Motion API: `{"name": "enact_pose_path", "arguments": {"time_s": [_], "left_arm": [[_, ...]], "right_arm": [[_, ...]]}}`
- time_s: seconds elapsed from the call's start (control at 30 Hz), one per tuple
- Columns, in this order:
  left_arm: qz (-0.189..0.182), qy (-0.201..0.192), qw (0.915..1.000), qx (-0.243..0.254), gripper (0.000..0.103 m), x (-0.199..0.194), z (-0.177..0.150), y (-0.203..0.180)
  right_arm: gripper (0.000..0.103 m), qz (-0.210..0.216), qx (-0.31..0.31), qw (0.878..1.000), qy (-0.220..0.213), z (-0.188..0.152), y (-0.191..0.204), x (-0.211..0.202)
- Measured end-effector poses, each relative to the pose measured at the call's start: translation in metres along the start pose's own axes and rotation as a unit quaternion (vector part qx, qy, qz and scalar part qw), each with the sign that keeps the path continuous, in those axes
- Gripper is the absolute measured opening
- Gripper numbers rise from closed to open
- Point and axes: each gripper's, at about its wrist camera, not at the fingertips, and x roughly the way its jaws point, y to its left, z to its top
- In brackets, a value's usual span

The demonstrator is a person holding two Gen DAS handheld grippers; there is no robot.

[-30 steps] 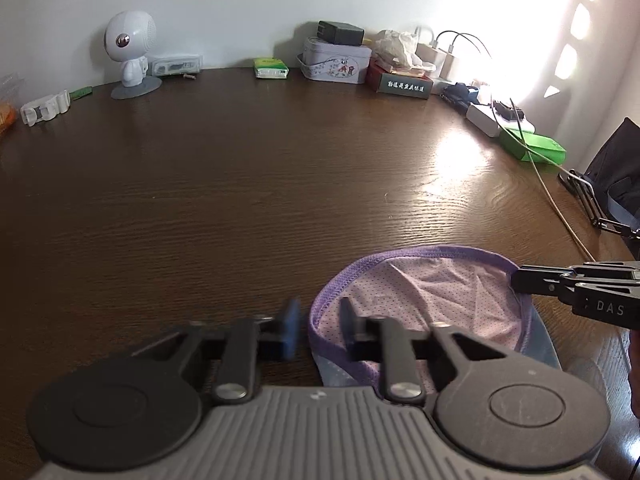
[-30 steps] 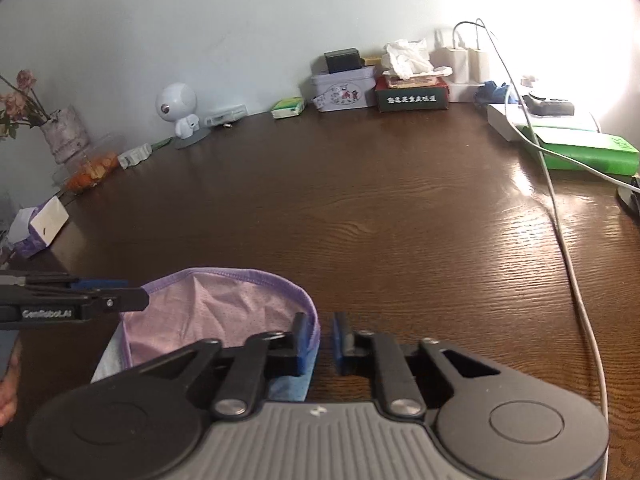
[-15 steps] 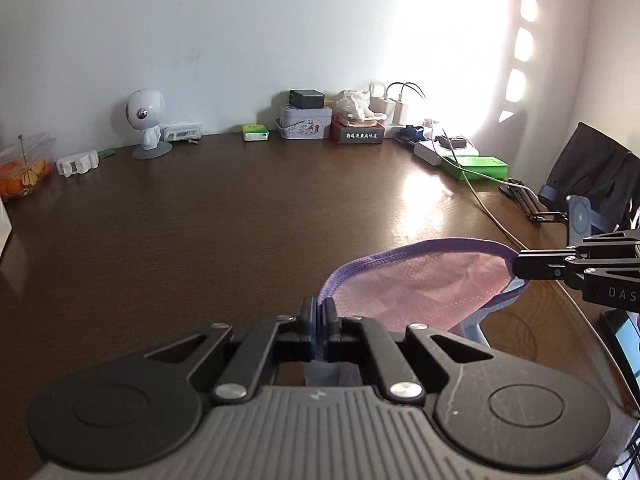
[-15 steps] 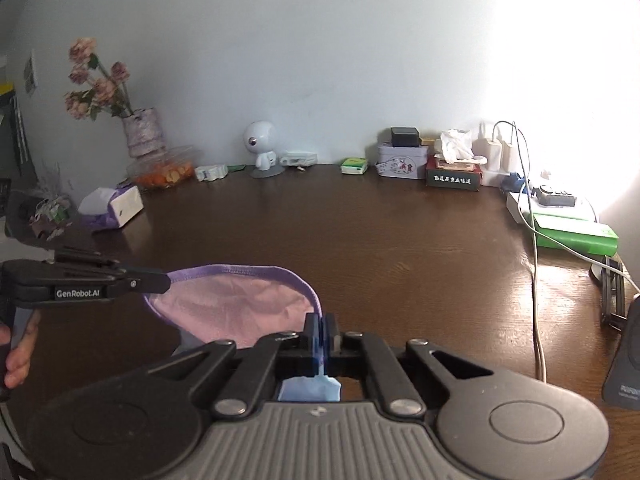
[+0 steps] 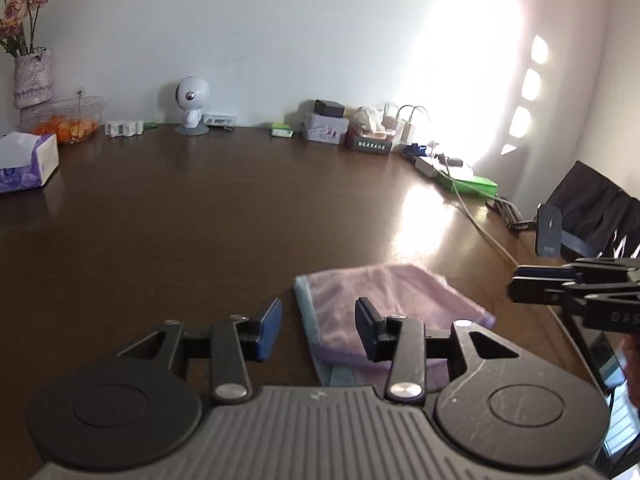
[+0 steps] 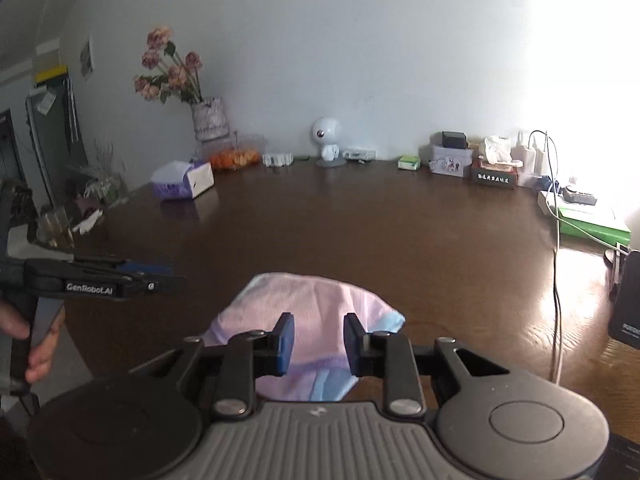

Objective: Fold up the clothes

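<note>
Dark wooden table (image 5: 200, 220), pink garment (image 5: 400, 296) lying flat, both hand-held grippers just opened, empty.

Black left gripper (image 5: 318, 330), blue pads, silver screws, "GenRobot.AI" lettering

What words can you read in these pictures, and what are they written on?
"GenRobot.AI": side of the left claw.
"D 4 5", blurred, doubtful: side of the right claw.
Dark box: white characters, too small to read.
Tissue box and tin: print too blurred to read.
</note>
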Motion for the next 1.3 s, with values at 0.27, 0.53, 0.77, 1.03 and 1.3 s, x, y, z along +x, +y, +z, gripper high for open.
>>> {"name": "enact_pose_path", "arguments": {"time_s": [0.27,0.53,0.77,1.03,1.3], "left_arm": [[-0.012,0.088,0.996,0.013,0.041,0.062,-0.008,-0.002],[-0.021,0.094,0.9953,0.004,0.042,0.065,-0.011,0.008],[-0.006,0.096,0.9953,0.013,0.057,0.06,-0.015,0.019],[-0.037,0.062,0.9974,0.004,0.065,0.016,-0.021,0.018],[-0.027,0.114,0.991,0.064,0.073,0.027,-0.039,-0.01]], "right_arm": [[0.019,0.007,0.063,0.995,0.072,-0.022,-0.014,0.071],[0.06,0.014,0.016,0.998,0.053,-0.026,-0.001,0.046],[0.047,-0.006,-0.055,0.995,0.087,-0.04,0.024,0.058],[0.037,-0.042,-0.104,0.992,0.065,-0.037,0.049,0.047],[0.057,-0.031,-0.064,0.996,0.049,-0.039,0.023,0.041]]}}
